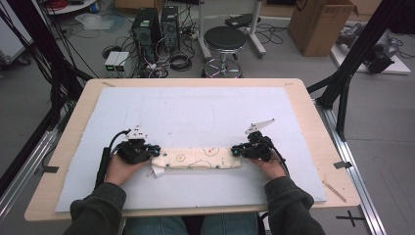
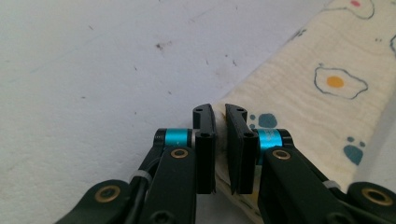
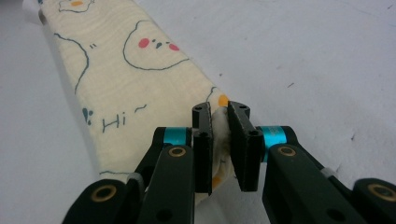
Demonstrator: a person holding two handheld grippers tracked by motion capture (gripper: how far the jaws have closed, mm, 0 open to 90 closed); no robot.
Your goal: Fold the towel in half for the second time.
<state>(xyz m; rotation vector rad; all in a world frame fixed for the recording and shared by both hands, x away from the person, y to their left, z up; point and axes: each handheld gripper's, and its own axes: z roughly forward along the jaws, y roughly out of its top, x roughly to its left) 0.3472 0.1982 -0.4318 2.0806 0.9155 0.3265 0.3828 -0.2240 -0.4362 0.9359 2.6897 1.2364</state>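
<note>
A long, folded cream cloth (image 1: 195, 158) printed with fried eggs and cartoon faces lies flat across the near part of a white foam mat (image 1: 195, 107). My left gripper (image 1: 155, 149) is at the cloth's left end. In the left gripper view the gripper (image 2: 220, 112) has its jaws nearly together, with the cloth's (image 2: 317, 102) edge pinched between the pads. My right gripper (image 1: 235, 151) is at the cloth's right end. In the right gripper view the gripper (image 3: 220, 112) is closed on a bunched corner of the cloth (image 3: 135, 88). Both hands rest low on the mat.
The mat covers most of a wooden table (image 1: 306, 112). Beyond the far edge stand a black stool (image 1: 224, 39), computer towers (image 1: 147, 27) with cables, and a cardboard box (image 1: 320, 24). Black frame posts (image 1: 359, 49) rise at both sides.
</note>
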